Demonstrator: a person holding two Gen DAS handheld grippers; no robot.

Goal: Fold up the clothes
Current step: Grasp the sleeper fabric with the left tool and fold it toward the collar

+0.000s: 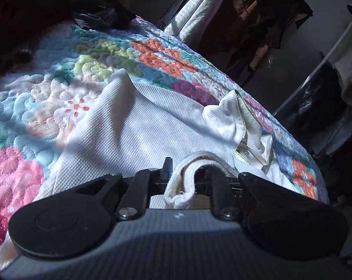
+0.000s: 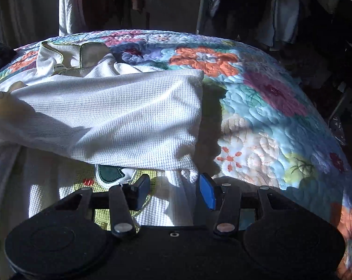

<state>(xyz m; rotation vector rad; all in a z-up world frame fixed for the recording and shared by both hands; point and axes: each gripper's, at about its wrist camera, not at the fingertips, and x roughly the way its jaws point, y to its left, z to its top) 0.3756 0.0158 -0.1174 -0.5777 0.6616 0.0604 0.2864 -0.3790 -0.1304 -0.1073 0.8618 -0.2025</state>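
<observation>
A white waffle-knit garment (image 1: 138, 126) lies on the floral quilt (image 1: 59, 88), partly folded over itself. Its green-trimmed collar (image 1: 241, 121) lies at the far end. My left gripper (image 1: 187, 175) is shut on a thick fold of the white garment's hem, which bunches between the jaws. In the right wrist view the same garment (image 2: 110, 121) lies folded across, with a yellow and green patch (image 2: 110, 175) showing under the fold. My right gripper (image 2: 173, 191) is open, and the garment's edge hangs loosely between the blue pads (image 2: 207, 194).
A pile of dark clothes (image 1: 36, 11) lies at the far left of the bed. Hanging clothes (image 1: 257, 11) and a white cloth stand beyond the bed's edge (image 1: 269, 107). The quilt (image 2: 269, 116) stretches bare to the right of the garment.
</observation>
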